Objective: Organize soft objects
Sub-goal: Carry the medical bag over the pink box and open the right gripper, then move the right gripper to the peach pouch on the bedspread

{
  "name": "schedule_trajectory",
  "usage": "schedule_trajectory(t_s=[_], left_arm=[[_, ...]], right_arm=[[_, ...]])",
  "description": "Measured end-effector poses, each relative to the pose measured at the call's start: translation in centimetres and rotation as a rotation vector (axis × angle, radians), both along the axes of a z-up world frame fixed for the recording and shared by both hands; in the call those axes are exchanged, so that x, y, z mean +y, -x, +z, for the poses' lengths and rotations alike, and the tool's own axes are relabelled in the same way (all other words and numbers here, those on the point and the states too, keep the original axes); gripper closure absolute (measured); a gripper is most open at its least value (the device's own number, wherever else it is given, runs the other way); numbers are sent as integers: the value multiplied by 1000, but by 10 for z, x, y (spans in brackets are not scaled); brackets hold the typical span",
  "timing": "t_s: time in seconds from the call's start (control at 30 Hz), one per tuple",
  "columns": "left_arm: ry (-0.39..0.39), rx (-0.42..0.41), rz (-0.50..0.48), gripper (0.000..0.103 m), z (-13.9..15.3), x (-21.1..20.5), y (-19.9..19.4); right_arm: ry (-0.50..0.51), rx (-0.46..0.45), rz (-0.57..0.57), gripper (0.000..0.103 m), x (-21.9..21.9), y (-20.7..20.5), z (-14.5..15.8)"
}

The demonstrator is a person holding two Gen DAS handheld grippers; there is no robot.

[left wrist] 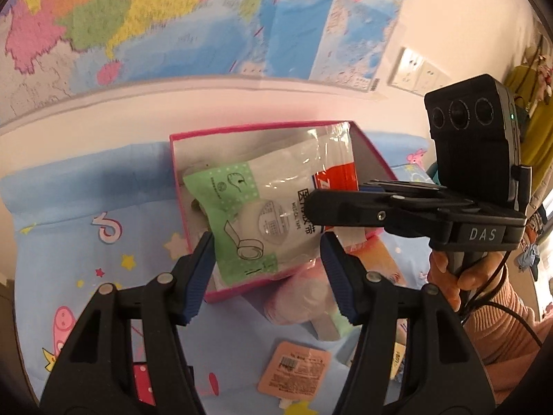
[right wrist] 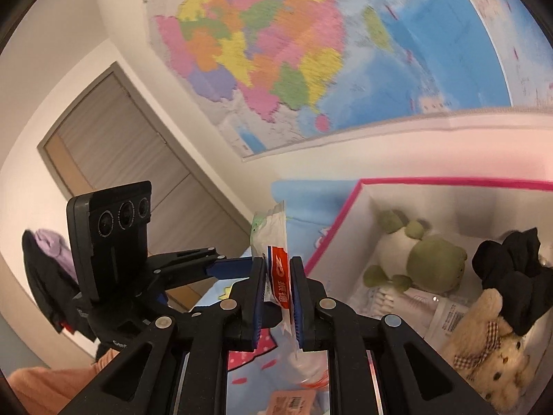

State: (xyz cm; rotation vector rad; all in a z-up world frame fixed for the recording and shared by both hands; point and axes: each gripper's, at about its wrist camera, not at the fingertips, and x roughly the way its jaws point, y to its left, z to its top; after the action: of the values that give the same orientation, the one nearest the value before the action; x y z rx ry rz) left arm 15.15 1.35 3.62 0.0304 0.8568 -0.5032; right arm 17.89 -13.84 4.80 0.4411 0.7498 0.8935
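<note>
A clear plastic bag of medical tape (left wrist: 269,200), with a green and a red label, hangs over the pink-rimmed box (left wrist: 242,128). My right gripper (right wrist: 278,266) is shut on the bag's (right wrist: 276,276) red-labelled end and enters the left wrist view from the right (left wrist: 311,207). My left gripper (left wrist: 266,242) has its blue pads against the two sides of the bag's lower end. Inside the box (right wrist: 449,181) lie a green frog plush (right wrist: 425,259), a beige teddy bear (right wrist: 490,356) and a black cloth (right wrist: 511,269).
The box stands on a blue cartoon-print sheet (left wrist: 86,207). A pink sachet (left wrist: 293,368) and some pale packets (left wrist: 311,301) lie on the sheet in front of it. A big map (right wrist: 293,52) covers the wall behind, and a grey door (right wrist: 121,155) is at the left.
</note>
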Motion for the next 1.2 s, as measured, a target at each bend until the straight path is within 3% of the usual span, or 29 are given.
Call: schedule_trajectory(t_s=[0.2, 0.27, 0.37, 0.4, 0.43, 0.63, 0.83, 0.93, 1.07, 1.2], left_arm=[[-45, 69, 35, 40, -22, -3, -21], [-61, 80, 49, 41, -27, -5, -26], [-63, 92, 58, 43, -29, -7, -30], [-68, 88, 61, 43, -28, -9, -29], [-75, 81, 66, 43, -28, -10, -27], [-83, 32, 97, 43, -18, -7, -18], [-28, -56, 91, 42, -3, 6, 21], [-19, -83, 76, 41, -4, 11, 48], [6, -48, 56, 41, -22, 16, 76], [-5, 9, 70, 41, -48, 20, 96]], right_arm=[[21, 80, -4, 86, 1, -23, -26], [54, 101, -9, 79, 3, -27, -32], [156, 138, -57, 55, 5, -34, -42], [189, 149, -77, 43, 4, -37, -45], [210, 156, -101, 38, 2, -38, -47], [241, 140, -143, 38, -11, -28, -44], [211, 19, -150, 38, -26, 18, -11], [178, -40, -99, 38, -35, 54, 3], [198, -79, 12, 38, -26, 96, 6], [225, -53, 105, 38, -7, 124, -12]])
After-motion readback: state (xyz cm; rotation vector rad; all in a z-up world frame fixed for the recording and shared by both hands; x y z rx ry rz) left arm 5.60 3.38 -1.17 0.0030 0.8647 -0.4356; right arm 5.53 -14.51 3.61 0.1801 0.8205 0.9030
